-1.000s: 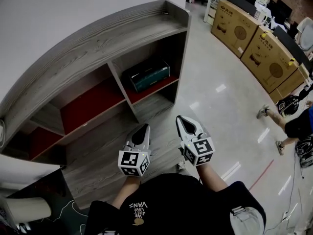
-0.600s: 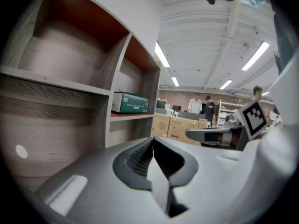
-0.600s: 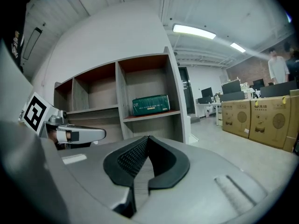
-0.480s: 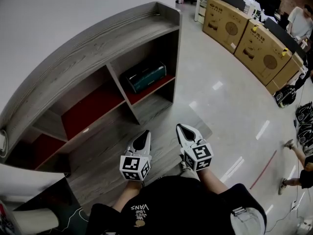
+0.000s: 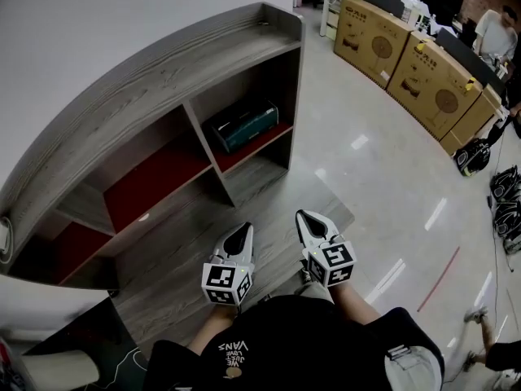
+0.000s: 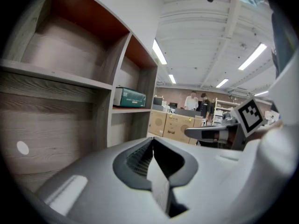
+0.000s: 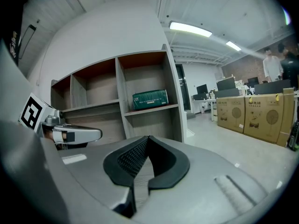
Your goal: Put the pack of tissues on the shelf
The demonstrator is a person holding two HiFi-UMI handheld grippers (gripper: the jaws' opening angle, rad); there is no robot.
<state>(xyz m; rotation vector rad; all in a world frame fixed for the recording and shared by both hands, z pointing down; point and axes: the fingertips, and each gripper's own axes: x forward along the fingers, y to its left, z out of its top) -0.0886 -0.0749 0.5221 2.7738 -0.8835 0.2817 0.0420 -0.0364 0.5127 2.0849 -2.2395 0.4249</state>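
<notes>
A dark green pack of tissues (image 5: 243, 126) lies on the red-lined shelf board in the right compartment of the grey wooden shelf unit (image 5: 155, 80). It also shows in the left gripper view as the tissue pack (image 6: 129, 97) and in the right gripper view as the tissue pack (image 7: 150, 99). My left gripper (image 5: 241, 236) and right gripper (image 5: 308, 218) hang side by side in front of my body, well short of the shelf. Both are shut and hold nothing.
Large cardboard boxes (image 5: 407, 59) line the far side of the glossy floor. Bags (image 5: 506, 198) sit at the right edge. People stand near the boxes (image 6: 197, 101). The shelf's left compartments (image 5: 155, 173) hold nothing I can see.
The view has shifted slightly; both grippers sit a little lower and nearer my body. A person who walked at the right has moved out toward the lower right corner.
</notes>
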